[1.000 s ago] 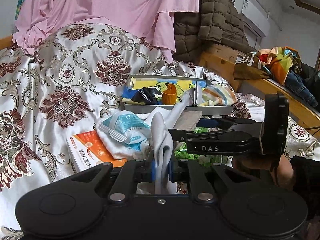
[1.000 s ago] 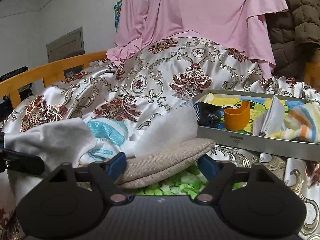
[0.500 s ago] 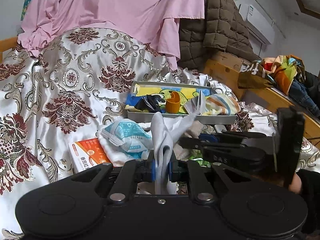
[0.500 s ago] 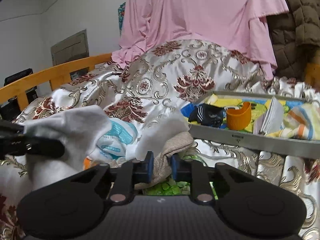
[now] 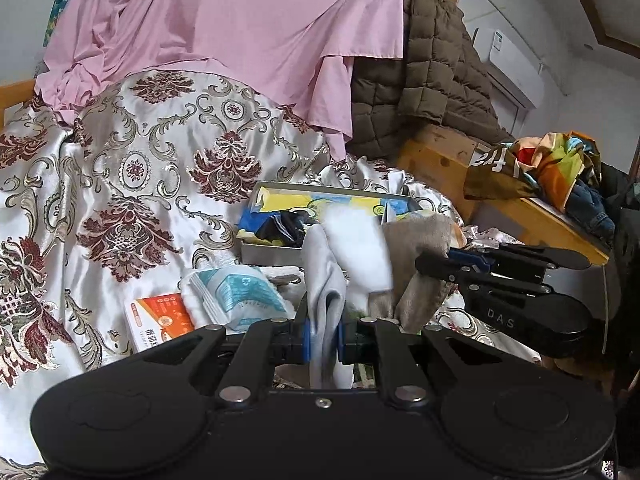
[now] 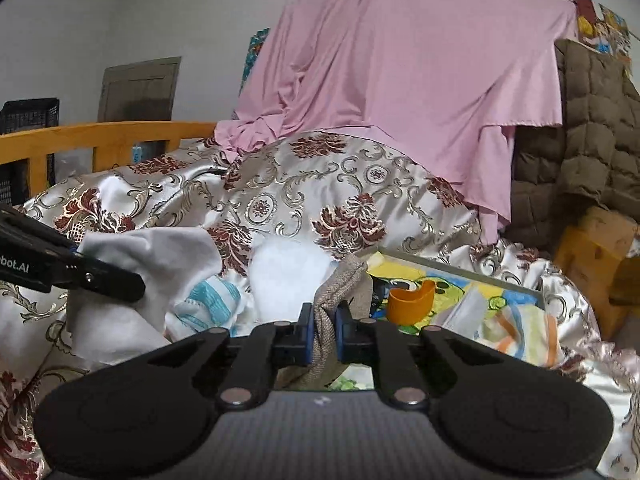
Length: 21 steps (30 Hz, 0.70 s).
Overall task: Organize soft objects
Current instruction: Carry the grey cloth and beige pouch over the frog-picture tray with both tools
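My left gripper (image 5: 322, 340) is shut on a pale grey-white cloth (image 5: 322, 276) that stands up between its blue pads. My right gripper (image 6: 322, 332) is closing its jaws on a beige knitted cloth (image 6: 344, 280), and its pads press on the fold. In the left wrist view the right gripper (image 5: 434, 266) comes in from the right with the beige cloth (image 5: 416, 240) hanging from it above the bed. In the right wrist view the left gripper (image 6: 128, 280) sits at the left edge with the white cloth (image 6: 152, 256) bunched at its tips. A blurred white piece (image 5: 356, 240) lies between the two cloths.
A grey tray (image 5: 272, 254) with a cartoon lining holds a black sock (image 5: 286, 226), an orange cup (image 6: 412, 304) and a striped cloth (image 6: 524, 332). A mask pack (image 5: 236, 292) and an orange box (image 5: 160, 320) lie on the patterned bedspread (image 5: 120, 200). A wooden bed rail (image 6: 100, 136) runs at the left.
My right gripper has gone from wide open around the beige cloth to shut on it, and has lifted it off the bed. The left gripper keeps its hold on the white cloth.
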Each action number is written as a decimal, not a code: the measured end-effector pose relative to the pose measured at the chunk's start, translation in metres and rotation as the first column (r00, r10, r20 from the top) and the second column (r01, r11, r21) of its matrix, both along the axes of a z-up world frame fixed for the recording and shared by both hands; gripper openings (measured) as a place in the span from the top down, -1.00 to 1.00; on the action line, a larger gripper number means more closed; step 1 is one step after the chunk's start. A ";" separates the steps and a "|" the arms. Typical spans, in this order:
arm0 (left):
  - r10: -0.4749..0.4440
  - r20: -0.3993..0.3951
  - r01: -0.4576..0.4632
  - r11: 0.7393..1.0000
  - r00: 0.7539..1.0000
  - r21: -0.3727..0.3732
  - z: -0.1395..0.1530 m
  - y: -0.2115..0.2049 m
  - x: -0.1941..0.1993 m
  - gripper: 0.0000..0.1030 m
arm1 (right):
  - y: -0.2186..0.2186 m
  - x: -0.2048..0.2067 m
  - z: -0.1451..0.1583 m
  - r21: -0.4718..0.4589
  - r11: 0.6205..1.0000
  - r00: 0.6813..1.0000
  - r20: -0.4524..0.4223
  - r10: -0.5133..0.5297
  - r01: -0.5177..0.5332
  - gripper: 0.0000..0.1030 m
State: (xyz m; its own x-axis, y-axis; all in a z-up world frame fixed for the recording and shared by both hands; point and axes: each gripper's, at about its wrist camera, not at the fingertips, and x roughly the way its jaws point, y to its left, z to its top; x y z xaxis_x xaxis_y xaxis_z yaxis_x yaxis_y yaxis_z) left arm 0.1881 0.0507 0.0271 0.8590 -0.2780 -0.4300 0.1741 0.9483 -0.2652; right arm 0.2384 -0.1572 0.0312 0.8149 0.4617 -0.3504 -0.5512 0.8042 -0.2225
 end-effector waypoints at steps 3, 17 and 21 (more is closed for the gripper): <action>-0.006 0.010 0.006 1.000 1.000 0.006 0.002 -0.002 0.000 0.76 | -0.005 -0.004 0.007 0.014 1.000 1.000 0.017 0.003 -0.004 0.79; -0.063 0.116 0.056 0.997 0.991 0.059 0.068 -0.001 0.047 0.76 | -0.022 0.010 0.052 0.084 0.996 0.995 0.100 0.000 -0.008 0.79; -0.076 0.099 0.066 0.992 0.992 0.103 0.101 -0.002 0.085 0.76 | -0.020 0.044 0.072 0.116 0.993 0.997 0.078 0.006 -0.016 0.79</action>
State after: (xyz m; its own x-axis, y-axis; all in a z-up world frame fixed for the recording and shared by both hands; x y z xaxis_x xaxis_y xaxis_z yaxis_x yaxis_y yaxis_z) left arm 0.2735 0.0492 0.1282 0.8797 -0.3000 -0.3691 0.2633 0.9534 -0.1473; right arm 0.2824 -0.1770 0.1033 0.8322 0.5048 -0.2293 -0.5449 0.8211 -0.1699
